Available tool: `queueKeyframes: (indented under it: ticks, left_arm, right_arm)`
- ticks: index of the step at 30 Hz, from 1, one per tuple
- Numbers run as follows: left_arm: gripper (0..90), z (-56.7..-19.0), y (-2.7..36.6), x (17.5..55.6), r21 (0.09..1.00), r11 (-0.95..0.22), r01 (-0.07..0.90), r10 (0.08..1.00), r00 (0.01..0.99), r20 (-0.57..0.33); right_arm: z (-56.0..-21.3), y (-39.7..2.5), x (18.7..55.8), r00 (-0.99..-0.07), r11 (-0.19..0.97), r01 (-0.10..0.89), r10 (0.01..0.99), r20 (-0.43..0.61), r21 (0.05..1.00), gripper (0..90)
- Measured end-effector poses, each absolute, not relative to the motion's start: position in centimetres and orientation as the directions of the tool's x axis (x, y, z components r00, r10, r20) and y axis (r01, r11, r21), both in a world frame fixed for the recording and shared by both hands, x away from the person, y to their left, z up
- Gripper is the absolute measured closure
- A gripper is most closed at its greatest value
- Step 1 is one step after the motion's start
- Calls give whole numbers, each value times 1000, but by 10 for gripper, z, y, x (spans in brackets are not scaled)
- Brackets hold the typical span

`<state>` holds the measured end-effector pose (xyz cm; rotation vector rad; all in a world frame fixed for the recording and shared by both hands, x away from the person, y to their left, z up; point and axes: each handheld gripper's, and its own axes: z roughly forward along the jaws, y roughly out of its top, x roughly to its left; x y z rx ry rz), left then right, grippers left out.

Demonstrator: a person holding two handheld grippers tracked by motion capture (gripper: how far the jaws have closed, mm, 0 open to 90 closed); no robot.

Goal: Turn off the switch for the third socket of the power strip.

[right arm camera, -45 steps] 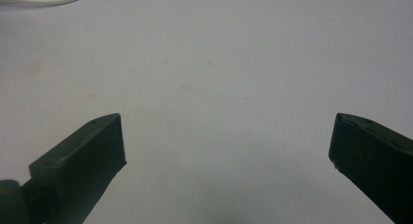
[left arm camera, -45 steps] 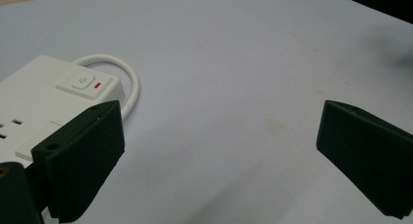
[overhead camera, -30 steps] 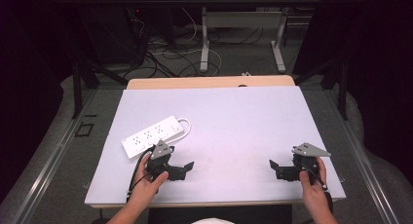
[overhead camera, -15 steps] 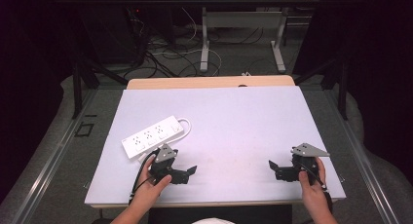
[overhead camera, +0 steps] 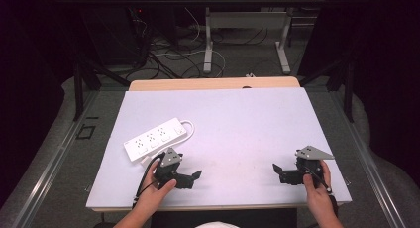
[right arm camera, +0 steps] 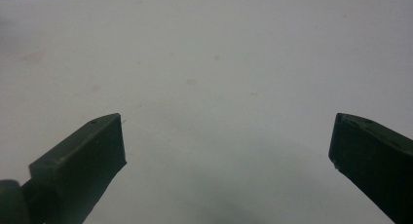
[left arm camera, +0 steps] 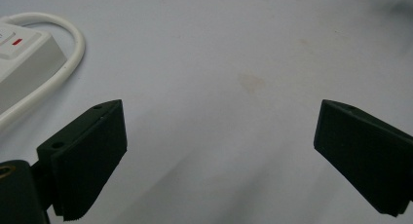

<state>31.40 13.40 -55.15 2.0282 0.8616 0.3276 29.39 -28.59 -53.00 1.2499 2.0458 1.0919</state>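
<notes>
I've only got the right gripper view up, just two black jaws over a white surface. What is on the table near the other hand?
Observer: A white power strip lies on the table, just beyond the left gripper.
Operator: Is the left gripper holding it?
Observer: No. In the left gripper view its jaws stand wide apart over bare table, with the strip's cable off to one side.
Operator: And where is my right gripper on the table?
Observer: The right gripper sits near the front right corner, pointing toward the left one.
</notes>
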Motion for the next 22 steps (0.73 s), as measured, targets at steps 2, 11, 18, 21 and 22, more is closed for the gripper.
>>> queueKeyframes:
  ticks: [2,11,18,21,22]
  left_arm:
    - [50,-552,134,314,810,-375,451,681,727,-90]
    - [55,-552,135,315,808,-377,452,686,723,-84]
    - [59,-552,136,317,805,-378,457,685,723,-88]
    - [60,-552,136,317,811,-361,460,693,714,-96]
    - [61,-552,136,318,811,-363,460,695,713,-94]
  right_arm:
    - [-531,-285,294,-456,258,486,890,-9,835,0]
    - [-532,-284,295,-460,256,495,888,0,831,0]
    - [-532,-284,295,-459,254,499,889,4,828,0]
    - [-532,-284,295,-461,251,499,887,9,829,0]
    - [-533,-285,296,-459,253,494,889,2,832,0]
